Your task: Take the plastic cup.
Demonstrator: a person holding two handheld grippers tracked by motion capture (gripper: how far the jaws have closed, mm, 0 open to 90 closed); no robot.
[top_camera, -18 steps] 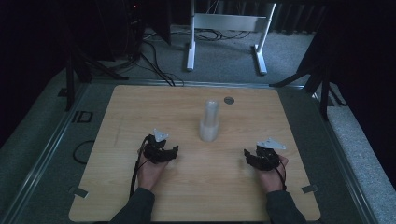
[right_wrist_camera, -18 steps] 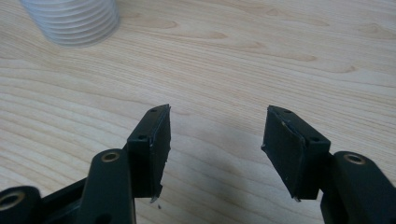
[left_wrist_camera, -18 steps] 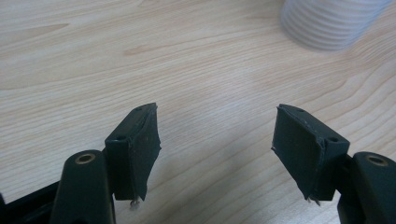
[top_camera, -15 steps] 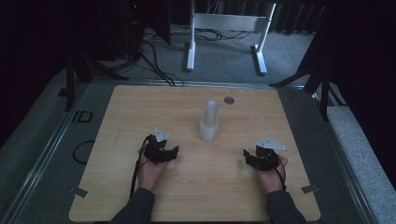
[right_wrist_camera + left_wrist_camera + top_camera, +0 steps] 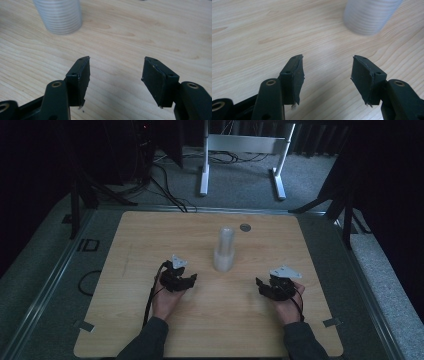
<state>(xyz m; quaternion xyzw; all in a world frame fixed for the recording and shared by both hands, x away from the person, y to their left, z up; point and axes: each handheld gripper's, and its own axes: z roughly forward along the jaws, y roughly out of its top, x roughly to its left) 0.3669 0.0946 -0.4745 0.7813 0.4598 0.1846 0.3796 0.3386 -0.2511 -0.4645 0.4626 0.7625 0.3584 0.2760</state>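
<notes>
Because the tall translucent ribbed stack of plastic cups (image 5: 224,251) stands upright mid-table, toward the far edge of the wooden table (image 5: 130,250), either empty, open-jawed gripper, left (image 5: 186,281) or right (image 5: 262,286), could topple it by striking high.

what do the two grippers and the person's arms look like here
Both the left gripper and the right gripper are black, each topped with a grey three-cornered plate and trailing a black cable. Their jaws are flat black wedges with frayed pad edges, bolted to arms with brass-ringed holes. The person wears dark sleeves.
</notes>
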